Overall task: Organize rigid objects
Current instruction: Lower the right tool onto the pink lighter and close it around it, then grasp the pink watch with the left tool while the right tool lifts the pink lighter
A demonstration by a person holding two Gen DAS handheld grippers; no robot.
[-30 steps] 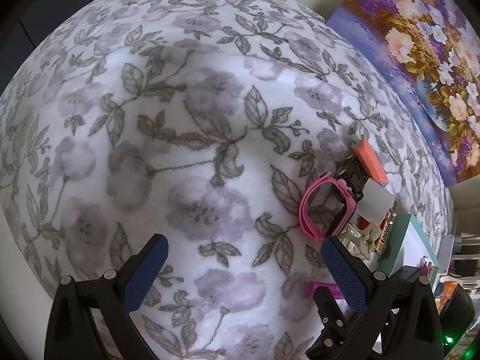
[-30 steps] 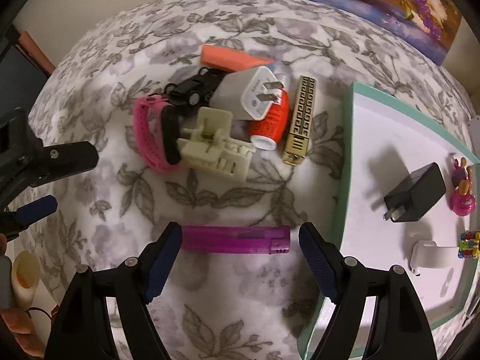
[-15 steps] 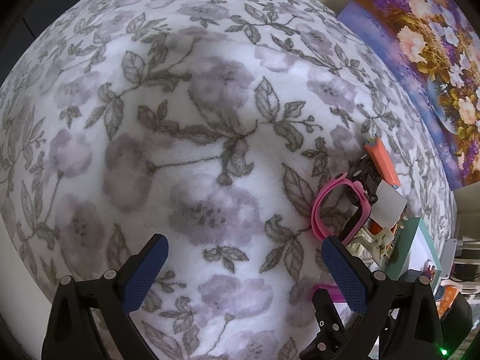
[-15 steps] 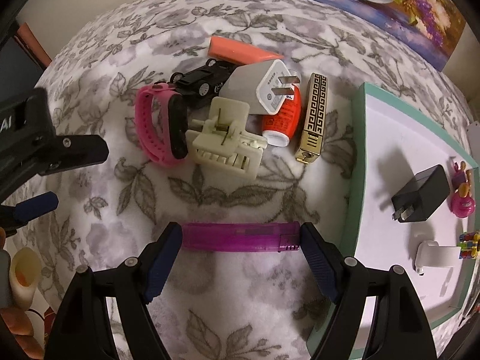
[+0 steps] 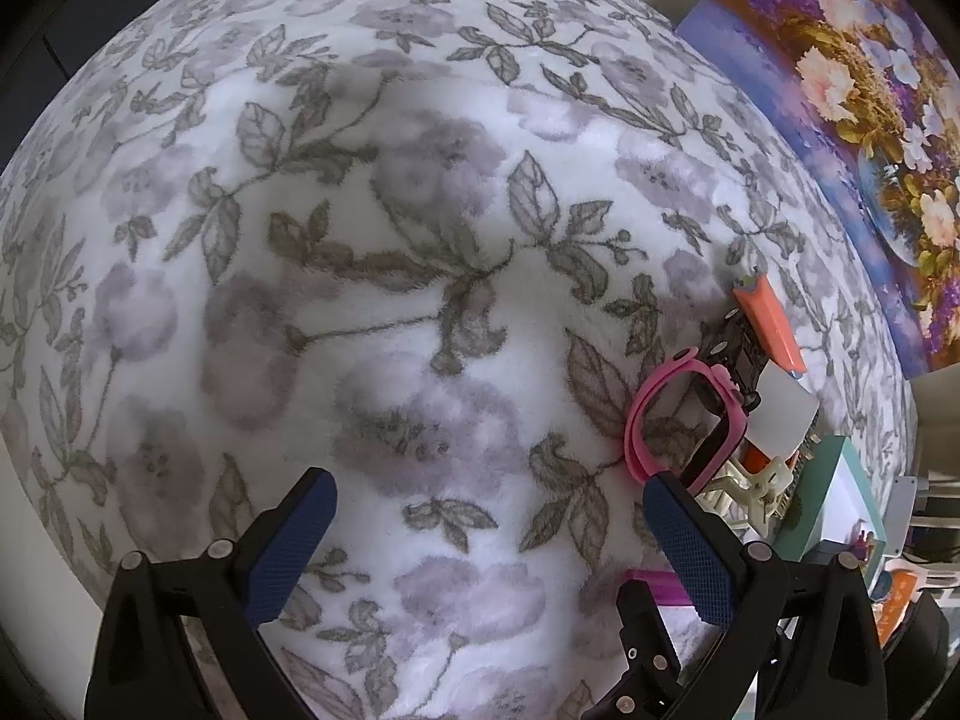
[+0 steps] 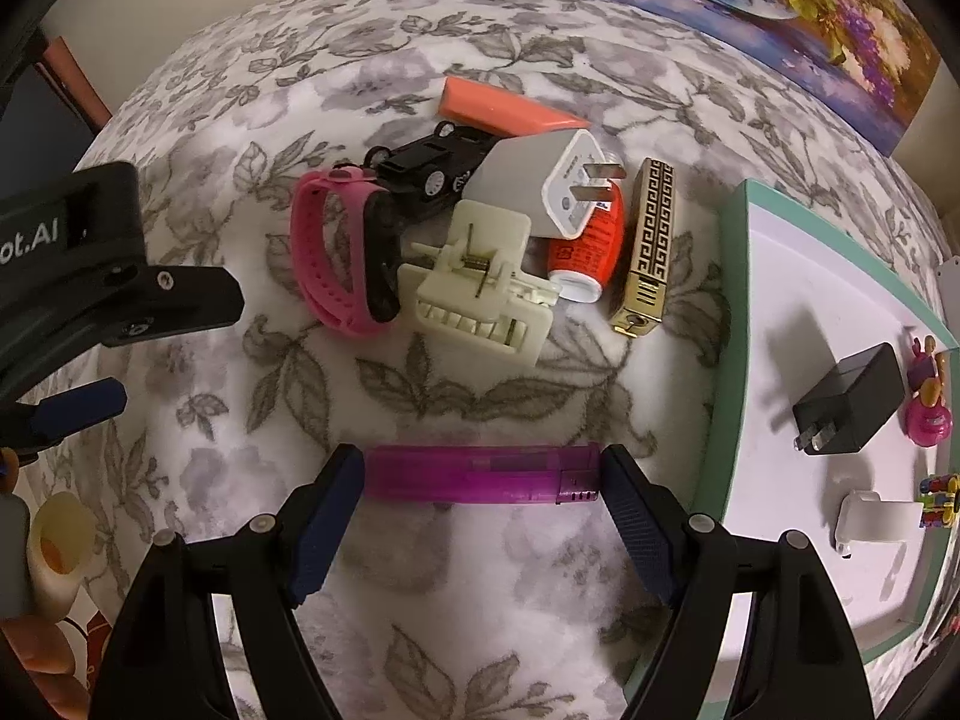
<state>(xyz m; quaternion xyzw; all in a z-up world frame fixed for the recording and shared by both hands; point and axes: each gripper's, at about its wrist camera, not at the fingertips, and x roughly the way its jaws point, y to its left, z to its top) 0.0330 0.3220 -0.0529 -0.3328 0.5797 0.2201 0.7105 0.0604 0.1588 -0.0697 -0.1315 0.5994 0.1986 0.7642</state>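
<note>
A white fleece blanket printed with grey leaves and mauve flowers [image 6: 480,600] covers the whole work surface, and the other things are placed here by the shallow white tray with a teal rim [image 6: 729,360] that lies on it. A flower painting on canvas [image 6: 780,6] leans against the wall beyond the tray's far end. The right gripper [image 6: 483,480] sits low on the blanket just left of the tray, its blue-padded fingers [image 6: 327,516] spread, with one pad at each end of a translucent purple plastic lighter [image 6: 480,474] lying crosswise between them; whether the pads press on it cannot be told. The left gripper [image 5: 486,546], well to the left of the tray, hovers over bare blanket with its fingers wide apart and nothing between them. Left of the tray's far corner lies a tight cluster: a pink silicone wristband [image 6: 318,258] farthest from the tray, a cream plastic hair claw [image 6: 474,288], a black toy car [image 6: 426,168], a white wall charger with two prongs [image 6: 540,186] resting atop the pile, a flat orange block [image 6: 498,111], a red cylindrical container with a white cap [image 6: 585,252], and, nearest the tray, a gold lighter with a key pattern [image 6: 648,240]. Inside the tray lie a black plug adapter [image 6: 852,402], a small white clip-like piece [image 6: 876,519], a pink toy figure [image 6: 927,408] and a tiny multicoloured piece [image 6: 939,495] at the tray's right edge.
</note>
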